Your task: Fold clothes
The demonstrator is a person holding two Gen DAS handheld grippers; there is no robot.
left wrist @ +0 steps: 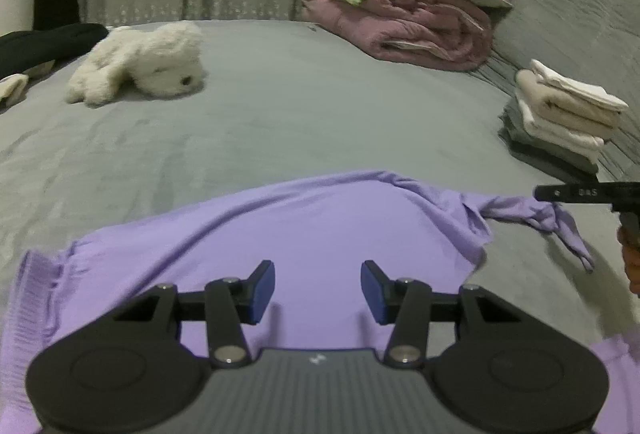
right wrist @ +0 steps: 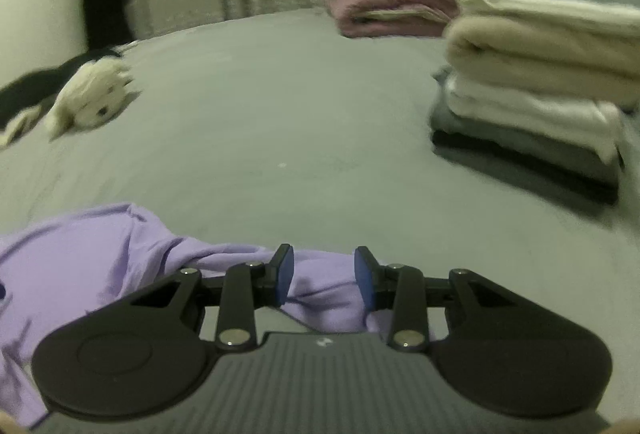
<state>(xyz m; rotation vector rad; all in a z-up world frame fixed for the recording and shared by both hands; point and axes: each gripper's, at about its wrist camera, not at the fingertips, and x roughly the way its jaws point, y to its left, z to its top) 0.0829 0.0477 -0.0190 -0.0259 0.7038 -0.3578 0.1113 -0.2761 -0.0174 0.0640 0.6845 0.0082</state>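
A grey bed carries a lilac shirt spread under and ahead of the left tongs, half open, holding nothing. Its crumpled sleeve lies between the right tongs, also half open (no grip visible). Best to flatten the sleeve before folding it inward.

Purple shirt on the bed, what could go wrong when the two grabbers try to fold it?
The purple shirt is bunched, and its twisted sleeve trails off sideways. Folding it now may trap wrinkles.

Both grabbers look open: the left gripper hovers over flat cloth, the right gripper over a rumpled bit. A pinch might catch the grey bedsheet too.

The folded stack sits near the right gripper, so a wide swing could topple it.
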